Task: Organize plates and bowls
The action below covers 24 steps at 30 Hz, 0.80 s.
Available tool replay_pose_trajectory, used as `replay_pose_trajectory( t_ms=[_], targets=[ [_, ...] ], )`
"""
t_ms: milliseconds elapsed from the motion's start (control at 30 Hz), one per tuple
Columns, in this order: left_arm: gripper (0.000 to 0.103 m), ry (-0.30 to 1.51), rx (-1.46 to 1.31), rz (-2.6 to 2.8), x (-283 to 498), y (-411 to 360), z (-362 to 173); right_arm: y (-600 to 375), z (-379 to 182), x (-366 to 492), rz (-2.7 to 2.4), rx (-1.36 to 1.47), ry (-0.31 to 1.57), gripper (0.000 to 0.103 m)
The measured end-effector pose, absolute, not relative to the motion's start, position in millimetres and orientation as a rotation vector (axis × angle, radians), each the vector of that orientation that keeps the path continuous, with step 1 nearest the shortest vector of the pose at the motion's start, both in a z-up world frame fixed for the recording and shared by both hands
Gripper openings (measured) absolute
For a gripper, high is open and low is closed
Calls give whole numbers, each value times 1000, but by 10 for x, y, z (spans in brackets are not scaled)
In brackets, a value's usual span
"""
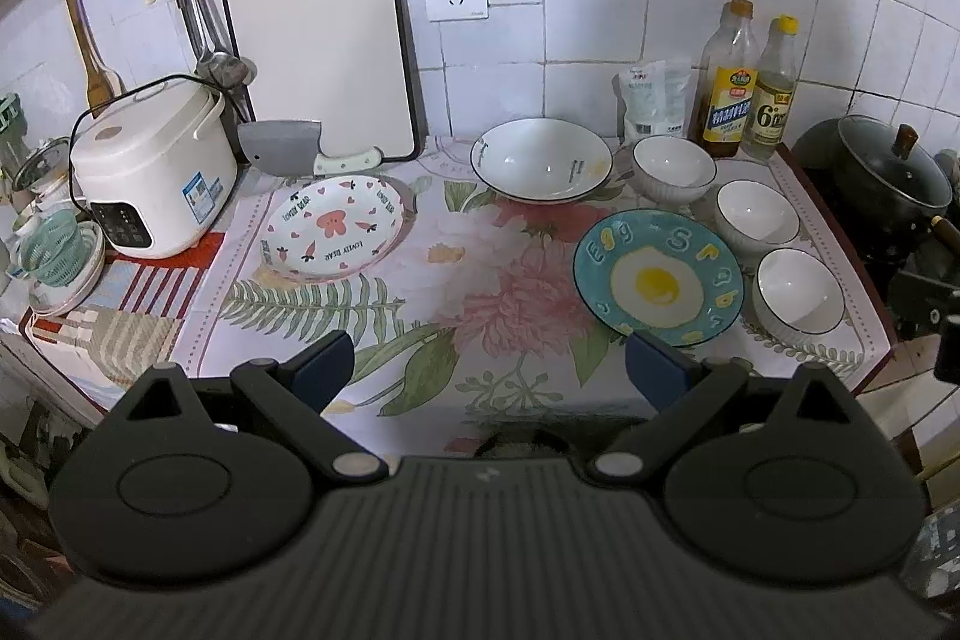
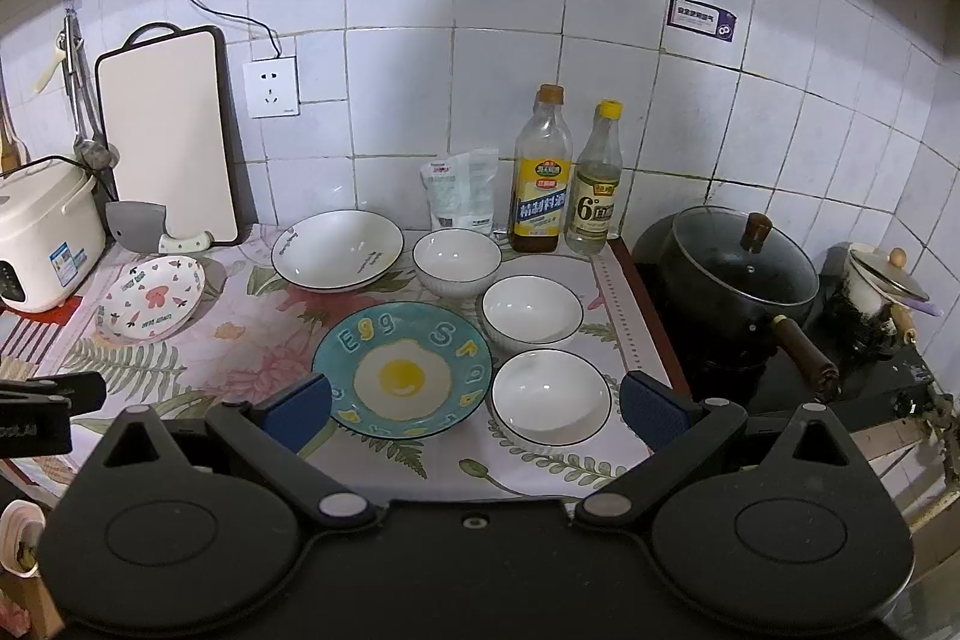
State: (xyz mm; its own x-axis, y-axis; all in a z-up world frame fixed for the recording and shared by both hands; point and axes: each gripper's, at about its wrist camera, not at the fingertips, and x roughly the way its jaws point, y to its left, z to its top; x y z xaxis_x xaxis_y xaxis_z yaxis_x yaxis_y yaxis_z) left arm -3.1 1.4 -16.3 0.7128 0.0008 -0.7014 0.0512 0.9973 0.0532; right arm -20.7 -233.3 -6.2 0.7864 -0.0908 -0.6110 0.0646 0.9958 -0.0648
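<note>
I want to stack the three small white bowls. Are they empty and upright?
Yes. All three small white bowls sit upright, rims up, with bare white insides, each apart from the others.

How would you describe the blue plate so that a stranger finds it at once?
Start at the black wok on the stove, then look left across three white bowls. Beside them lies the turquoise plate. Only it shows a fried egg and the word "Egg".
</note>
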Motion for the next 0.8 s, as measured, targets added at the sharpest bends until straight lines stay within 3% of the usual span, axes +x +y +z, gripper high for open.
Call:
replay_pose_trajectory(
  t_ms=[800],
  targets=[
    [98,815,91,-48,-50,51,-173,-2326,-23,-298,-56,-72,643,103]
  ],
)
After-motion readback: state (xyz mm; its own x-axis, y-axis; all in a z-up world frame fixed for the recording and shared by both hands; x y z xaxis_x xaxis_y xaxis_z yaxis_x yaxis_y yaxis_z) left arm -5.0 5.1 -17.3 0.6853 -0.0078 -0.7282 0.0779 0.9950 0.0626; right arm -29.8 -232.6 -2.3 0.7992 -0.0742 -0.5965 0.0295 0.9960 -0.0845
